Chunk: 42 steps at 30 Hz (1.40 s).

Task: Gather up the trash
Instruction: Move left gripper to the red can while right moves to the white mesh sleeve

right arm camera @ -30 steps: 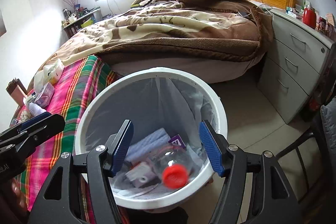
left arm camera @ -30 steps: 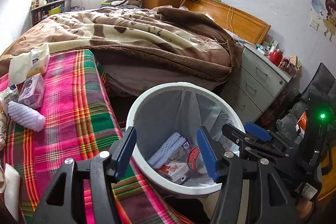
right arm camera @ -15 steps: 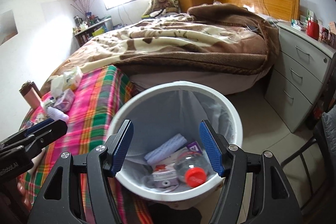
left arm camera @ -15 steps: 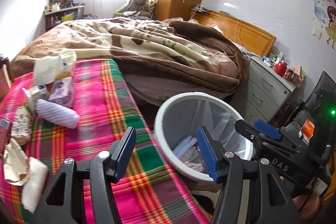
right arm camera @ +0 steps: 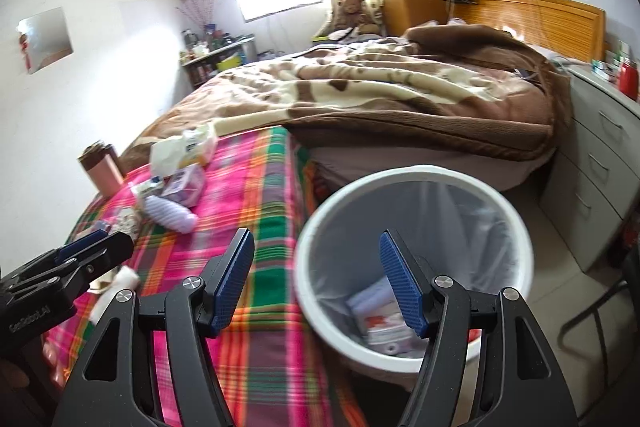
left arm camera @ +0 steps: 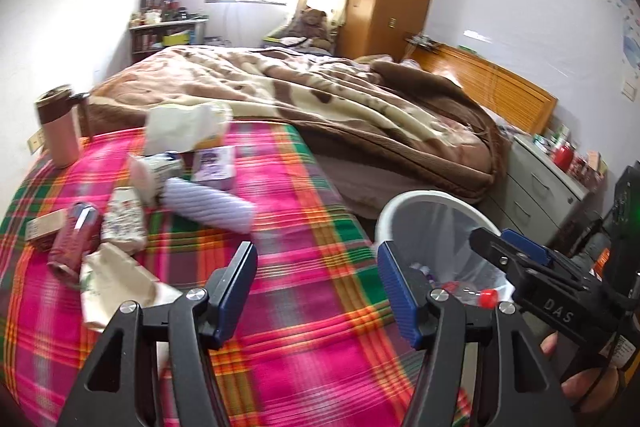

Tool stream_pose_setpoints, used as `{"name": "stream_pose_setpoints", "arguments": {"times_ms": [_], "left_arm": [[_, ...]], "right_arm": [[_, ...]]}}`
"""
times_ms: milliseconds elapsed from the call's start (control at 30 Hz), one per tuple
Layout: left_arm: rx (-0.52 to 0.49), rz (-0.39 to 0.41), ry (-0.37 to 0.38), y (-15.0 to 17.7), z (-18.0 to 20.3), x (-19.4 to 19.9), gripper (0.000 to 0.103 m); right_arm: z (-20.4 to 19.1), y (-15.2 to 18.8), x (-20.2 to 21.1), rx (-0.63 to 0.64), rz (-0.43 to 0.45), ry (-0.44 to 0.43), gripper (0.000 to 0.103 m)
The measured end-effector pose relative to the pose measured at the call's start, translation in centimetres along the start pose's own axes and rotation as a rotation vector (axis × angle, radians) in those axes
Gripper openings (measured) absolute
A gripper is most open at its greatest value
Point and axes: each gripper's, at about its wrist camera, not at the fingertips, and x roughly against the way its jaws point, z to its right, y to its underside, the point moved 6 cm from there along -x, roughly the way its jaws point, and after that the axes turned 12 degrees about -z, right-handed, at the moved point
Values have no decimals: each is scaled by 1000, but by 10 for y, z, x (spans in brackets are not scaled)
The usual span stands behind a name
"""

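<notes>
Both claws swung off the bin (right arm camera: 416, 259) toward the desk (left arm camera: 304, 307), left claw (left arm camera: 316, 291) and right claw (right arm camera: 316, 283) spread, empty; ribbed lilac bottle (left arm camera: 210, 205) looks light, stiff — grip mid-body.

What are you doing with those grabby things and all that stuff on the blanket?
Someone is picking up trash with a gripper in each hand. Both the left gripper and the right gripper are open and hold nothing. The white bin beside the plaid blanket already has a bottle and wrappers inside. More litter waits on the blanket, like the ribbed white roll and a maroon can.
</notes>
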Motion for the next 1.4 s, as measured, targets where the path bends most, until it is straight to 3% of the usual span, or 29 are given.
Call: {"name": "stream_pose_setpoints", "arguments": {"times_ms": [633,833,1067,1400], "left_arm": [[183,10,-151,17,-144,22,66],[234,-34,-182,19,-185,14,66],[248,-81,-218,15,-213,-3,67],[255,-129,-209,8,-232,-30,67]], "right_arm": [[-99,5,-40,187,-53,-111,67],[-123,-8,-63,242,-75,-133,67],[-141,-26,-90,315,-103,-124,67],[-164,-32,-122,426,-149,-140,67]]}}
